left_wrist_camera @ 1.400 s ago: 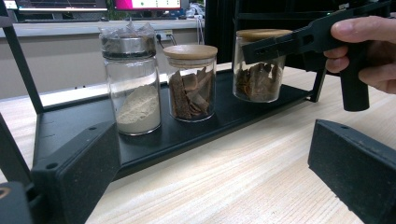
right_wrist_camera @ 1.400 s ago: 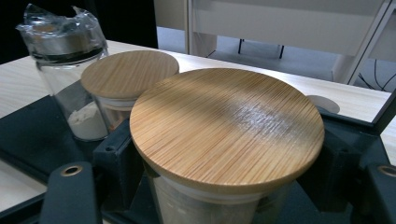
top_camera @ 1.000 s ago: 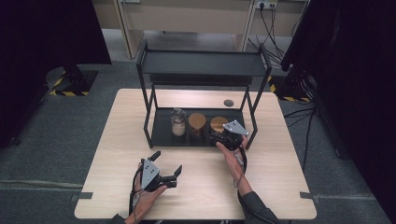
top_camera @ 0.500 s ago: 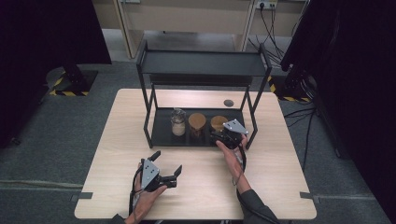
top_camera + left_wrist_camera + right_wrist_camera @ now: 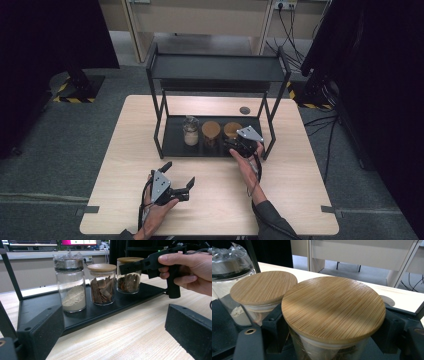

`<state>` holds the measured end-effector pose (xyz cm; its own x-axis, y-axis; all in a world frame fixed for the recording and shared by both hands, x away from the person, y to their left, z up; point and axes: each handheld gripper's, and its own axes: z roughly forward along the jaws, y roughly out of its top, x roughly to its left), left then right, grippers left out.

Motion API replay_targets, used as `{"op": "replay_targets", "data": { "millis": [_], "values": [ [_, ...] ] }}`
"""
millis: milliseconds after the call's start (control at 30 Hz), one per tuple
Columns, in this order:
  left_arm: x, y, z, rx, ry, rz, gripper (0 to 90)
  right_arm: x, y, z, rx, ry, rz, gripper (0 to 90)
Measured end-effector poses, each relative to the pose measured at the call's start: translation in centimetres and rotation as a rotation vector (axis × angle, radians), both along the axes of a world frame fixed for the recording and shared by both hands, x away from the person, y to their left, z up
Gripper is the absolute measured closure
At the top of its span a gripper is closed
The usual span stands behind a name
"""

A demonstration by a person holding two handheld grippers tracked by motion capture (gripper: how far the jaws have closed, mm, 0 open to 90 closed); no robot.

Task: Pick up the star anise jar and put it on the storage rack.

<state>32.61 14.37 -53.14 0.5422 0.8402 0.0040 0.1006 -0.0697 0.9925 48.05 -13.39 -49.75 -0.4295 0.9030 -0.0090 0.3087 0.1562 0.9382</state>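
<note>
Black left gripper (image 5: 176, 186) rests on the tabletop (image 5: 300, 190) at 6 o'clock, fingers spread; right gripper (image 5: 235, 145) at 2 o'clock pinches the bamboo-lidded jar (image 5: 333, 315); jar stands rightmost on the rack's lower shelf (image 5: 172, 142).

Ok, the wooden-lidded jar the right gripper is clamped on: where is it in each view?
High view: the jar stands rightmost of three on the black shelf tray, at the right gripper.
Left gripper view: rightmost jar, upper centre, jaws across its neck.
Right gripper view: centre foreground, between the jaws.
Shared landmark: the neighbouring middle jar.
</note>
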Motion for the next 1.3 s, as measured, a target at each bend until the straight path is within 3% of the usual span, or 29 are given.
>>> {"op": "replay_targets", "data": {
  "millis": [967, 1300],
  "values": [
    [0.0, 0.0, 0.0, -0.001, 0.001, 0.000, 2.0, 0.7, 0.0, -1.1, -0.027, 0.010, -0.012, 25.9],
    [0.0, 0.0, 0.0, 0.000, 0.000, 0.000, 2.0, 0.8, -0.2, -1.1, 0.004, 0.022, -0.015, 22.5]
  ]
}}
